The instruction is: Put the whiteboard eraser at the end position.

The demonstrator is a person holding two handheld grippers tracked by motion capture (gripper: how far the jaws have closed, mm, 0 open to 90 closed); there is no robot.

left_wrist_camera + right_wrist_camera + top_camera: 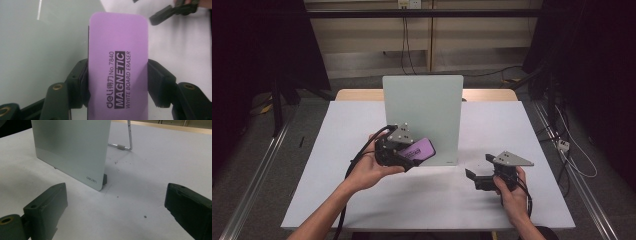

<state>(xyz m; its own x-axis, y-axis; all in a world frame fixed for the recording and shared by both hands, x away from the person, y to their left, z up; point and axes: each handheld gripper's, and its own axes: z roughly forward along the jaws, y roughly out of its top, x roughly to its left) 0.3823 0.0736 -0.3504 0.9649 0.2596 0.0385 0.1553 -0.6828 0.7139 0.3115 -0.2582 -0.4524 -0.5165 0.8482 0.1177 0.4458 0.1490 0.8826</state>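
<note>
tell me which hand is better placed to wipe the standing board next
Left, likely. Its gripper already clamps the purple rectangular whiteboard eraser right at the pale green upright board; the right gripper rests open, apart from it.

A lab-like recording room: a white table (362, 200) ringed by dark curtains (257, 50), metal floor rails (257, 185) and trailing cables (574, 160).

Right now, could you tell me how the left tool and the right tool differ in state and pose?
The left tool is shut on the purple eraser; the right tool is open with nothing between its jaws. The left tool is held up before the standing whiteboard; the right tool sits low over the white table, beside the board. Both are black, hand-held and trail a cable.
</note>
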